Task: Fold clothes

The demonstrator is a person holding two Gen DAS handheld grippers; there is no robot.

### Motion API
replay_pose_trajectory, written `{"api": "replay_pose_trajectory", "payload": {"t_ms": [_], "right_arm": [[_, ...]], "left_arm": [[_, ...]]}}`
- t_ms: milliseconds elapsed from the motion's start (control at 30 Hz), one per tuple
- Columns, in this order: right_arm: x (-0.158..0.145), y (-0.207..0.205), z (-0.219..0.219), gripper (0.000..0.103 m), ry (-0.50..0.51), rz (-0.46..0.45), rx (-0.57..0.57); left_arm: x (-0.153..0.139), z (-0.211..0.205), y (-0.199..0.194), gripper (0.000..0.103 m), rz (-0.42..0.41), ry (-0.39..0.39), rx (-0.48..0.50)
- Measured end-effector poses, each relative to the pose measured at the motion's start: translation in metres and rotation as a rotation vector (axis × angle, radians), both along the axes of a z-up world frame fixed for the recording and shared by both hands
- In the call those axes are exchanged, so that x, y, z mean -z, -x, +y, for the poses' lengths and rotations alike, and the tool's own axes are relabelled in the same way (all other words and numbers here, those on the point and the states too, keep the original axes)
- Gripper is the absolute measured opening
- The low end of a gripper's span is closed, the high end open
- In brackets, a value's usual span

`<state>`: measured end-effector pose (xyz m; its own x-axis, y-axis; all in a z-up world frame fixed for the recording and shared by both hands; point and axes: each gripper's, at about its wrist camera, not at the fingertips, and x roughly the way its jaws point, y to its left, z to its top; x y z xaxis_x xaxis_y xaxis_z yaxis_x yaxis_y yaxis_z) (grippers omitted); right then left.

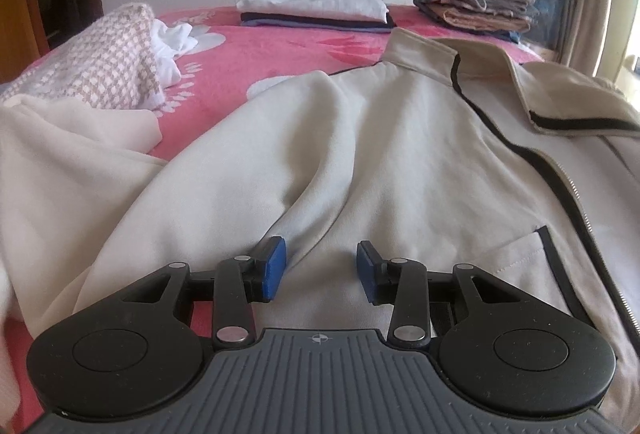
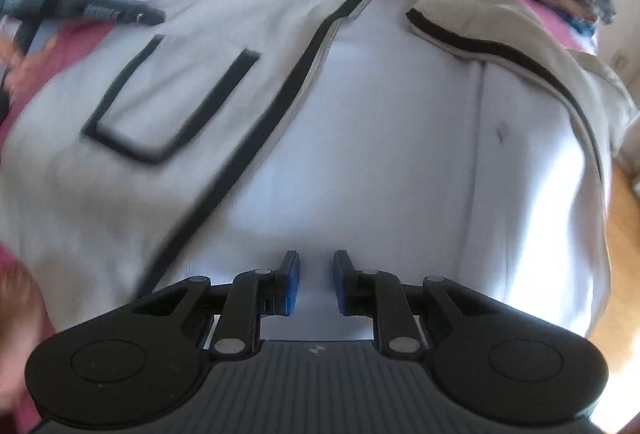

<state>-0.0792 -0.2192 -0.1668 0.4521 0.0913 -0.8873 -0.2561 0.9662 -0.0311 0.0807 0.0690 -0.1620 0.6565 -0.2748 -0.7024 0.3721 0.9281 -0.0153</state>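
Beige jacket [image 1: 400, 138] spread on pink bed [image 1: 256, 50]. Beyond collar: folded white stack [image 1: 316, 4], grey-brown stack [image 1: 472, 2]; checkered cloth [image 1: 96, 62] beside sleeve. Left hand-held gripper [image 1: 321, 272] part-open w/ a fabric ridge between pads, not pinched; right hand-held gripper [image 2: 316, 284] narrow, empty, over lining.

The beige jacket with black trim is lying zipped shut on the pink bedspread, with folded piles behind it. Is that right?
Not quite: the beige jacket lies unzipped, its front spread open so the pale lining shows, as the right wrist view makes plain. The rest holds: black trim, pink bedspread, folded piles behind.
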Motion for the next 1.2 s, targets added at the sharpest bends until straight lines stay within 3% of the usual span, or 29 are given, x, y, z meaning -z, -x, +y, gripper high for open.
{"api": "replay_pose_trajectory", "payload": {"t_ms": [100, 200, 300, 467, 600, 667, 733, 833, 967, 1067, 1200], "right_arm": [[-0.008, 0.039, -0.024, 0.020, -0.064, 0.045, 0.090], [-0.025, 0.060, -0.033, 0.020, -0.048, 0.040, 0.102], [-0.047, 0.057, -0.019, 0.020, 0.018, -0.049, 0.098], [-0.064, 0.021, 0.021, 0.020, -0.126, -0.175, 0.042], [-0.044, -0.011, 0.075, 0.021, -0.110, -0.203, -0.105], [-0.026, -0.027, 0.090, 0.021, -0.153, -0.173, -0.144], [0.001, -0.039, 0.098, 0.021, -0.150, -0.118, -0.138], [0.024, -0.044, 0.093, 0.021, -0.206, -0.127, -0.105], [0.024, -0.043, 0.084, 0.022, -0.271, -0.115, -0.050], [0.025, -0.039, 0.083, 0.026, -0.271, -0.129, -0.057], [0.022, -0.041, 0.087, 0.040, -0.287, -0.106, -0.074]], "left_arm": [[-0.001, 0.001, 0.002, 0.040, 0.002, 0.004, -0.002], [-0.006, 0.001, 0.009, 0.042, -0.005, -0.003, -0.003], [-0.015, 0.005, 0.026, 0.046, -0.025, -0.010, 0.005], [-0.017, 0.020, 0.061, 0.050, -0.019, 0.026, -0.009], [0.001, 0.027, 0.071, 0.051, 0.032, 0.057, -0.071], [0.015, 0.026, 0.071, 0.052, 0.056, 0.056, -0.102], [0.019, 0.025, 0.071, 0.054, 0.037, 0.056, -0.109], [0.009, 0.026, 0.070, 0.054, 0.021, 0.038, -0.098], [-0.015, 0.043, 0.074, 0.054, -0.070, 0.008, -0.103], [-0.030, 0.065, 0.070, 0.054, -0.129, -0.023, -0.169], [-0.035, 0.108, 0.051, 0.054, -0.088, 0.111, -0.375]]}}
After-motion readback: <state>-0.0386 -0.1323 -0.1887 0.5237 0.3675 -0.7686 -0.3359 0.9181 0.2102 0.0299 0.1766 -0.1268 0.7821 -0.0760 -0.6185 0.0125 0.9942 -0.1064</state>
